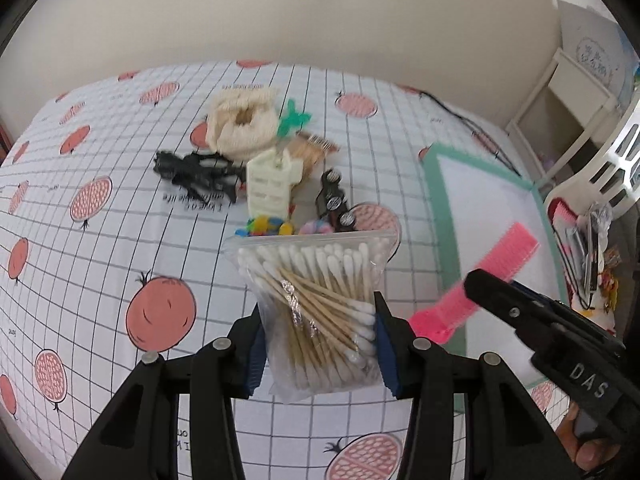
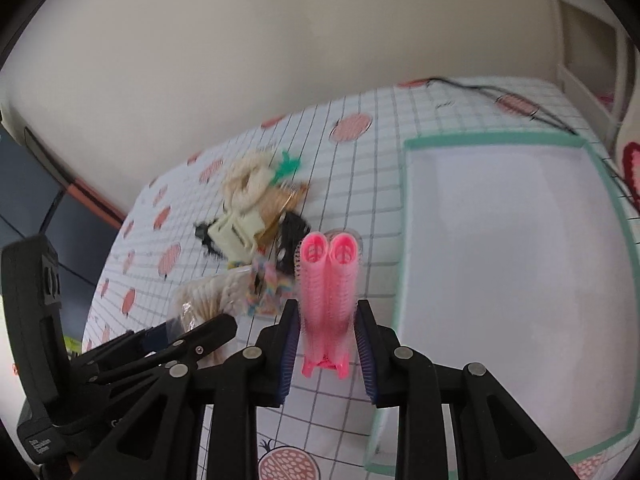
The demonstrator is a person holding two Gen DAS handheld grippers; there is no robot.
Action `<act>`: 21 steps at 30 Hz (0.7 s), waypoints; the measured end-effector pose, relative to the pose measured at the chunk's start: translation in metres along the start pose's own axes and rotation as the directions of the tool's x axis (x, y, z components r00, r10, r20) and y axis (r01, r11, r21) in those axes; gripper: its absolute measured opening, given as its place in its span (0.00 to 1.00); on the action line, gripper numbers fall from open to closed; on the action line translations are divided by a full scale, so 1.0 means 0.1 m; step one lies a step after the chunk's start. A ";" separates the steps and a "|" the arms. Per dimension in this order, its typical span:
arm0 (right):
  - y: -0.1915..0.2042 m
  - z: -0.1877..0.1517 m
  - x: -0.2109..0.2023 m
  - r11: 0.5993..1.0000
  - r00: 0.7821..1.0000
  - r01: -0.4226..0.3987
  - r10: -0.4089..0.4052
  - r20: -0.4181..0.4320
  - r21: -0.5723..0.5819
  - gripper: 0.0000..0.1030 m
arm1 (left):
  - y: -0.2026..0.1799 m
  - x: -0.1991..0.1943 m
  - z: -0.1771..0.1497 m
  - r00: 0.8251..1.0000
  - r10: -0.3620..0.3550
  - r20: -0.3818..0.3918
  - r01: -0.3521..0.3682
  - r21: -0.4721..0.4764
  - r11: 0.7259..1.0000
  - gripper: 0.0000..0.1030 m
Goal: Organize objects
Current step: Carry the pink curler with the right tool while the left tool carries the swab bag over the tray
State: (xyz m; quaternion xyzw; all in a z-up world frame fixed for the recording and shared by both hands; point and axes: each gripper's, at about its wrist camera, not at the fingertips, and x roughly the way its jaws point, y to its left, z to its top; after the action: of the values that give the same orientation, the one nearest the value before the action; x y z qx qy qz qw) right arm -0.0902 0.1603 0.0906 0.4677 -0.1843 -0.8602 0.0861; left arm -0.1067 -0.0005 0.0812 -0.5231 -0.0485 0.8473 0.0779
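Left wrist view: left gripper (image 1: 318, 340) clamps cotton-swab bag (image 1: 316, 304); right gripper (image 2: 328, 340), lettered "DAS", clamps pink roller clip (image 2: 328, 296).

The left gripper (image 1: 320, 344) is matte black plastic, each finger a pair of flat angular links with triangular cut-outs, pinned by round silver rivets. Ribbed dark-blue pads (image 1: 386, 356) line the inner faces of its jaws. The right gripper (image 2: 327, 344) has the same black links, silver rivets and blue ribbed pads (image 2: 366, 360). Seen from the left wrist, its body carries raised white letters reading "DAS" and a small silver screw.
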 end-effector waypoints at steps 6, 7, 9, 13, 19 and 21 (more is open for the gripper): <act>-0.25 0.07 -0.19 0.998 0.999 0.024 -0.026 0.044 0.051 0.29 | -0.25 -0.10 0.04 0.998 -0.032 0.054 0.031 0.026 0.999 0.47; -0.29 0.08 -0.22 0.998 0.998 0.028 -0.030 0.046 0.059 0.29 | -0.33 -0.11 0.04 0.997 -0.040 0.063 0.038 0.044 0.998 0.47; -0.38 0.09 -0.27 0.996 0.998 0.047 -0.051 0.048 0.069 0.29 | -0.47 -0.11 0.03 0.997 -0.048 0.066 0.043 0.074 0.996 0.47; -0.61 0.09 -0.37 0.992 0.996 0.069 -0.074 0.042 0.109 0.29 | -0.73 -0.07 0.01 0.996 -0.060 0.064 0.052 0.124 0.991 0.47; -0.91 0.07 -0.51 0.982 0.991 0.123 -0.129 0.033 0.144 0.29 | -1.05 -0.01 -0.01 0.995 -0.082 0.055 0.072 0.165 0.984 0.47; -1.02 0.06 -0.56 0.977 0.990 0.134 -0.141 0.030 0.167 0.29 | -1.16 0.02 -0.03 0.995 -0.084 0.053 0.073 0.184 0.980 0.47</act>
State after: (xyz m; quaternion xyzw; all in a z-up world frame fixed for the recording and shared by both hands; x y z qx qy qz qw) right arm -0.0622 0.2738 0.0962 0.4668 -0.2239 -0.8554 -0.0163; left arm -0.0956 0.1137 0.0975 -0.4854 0.0060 0.8600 0.1574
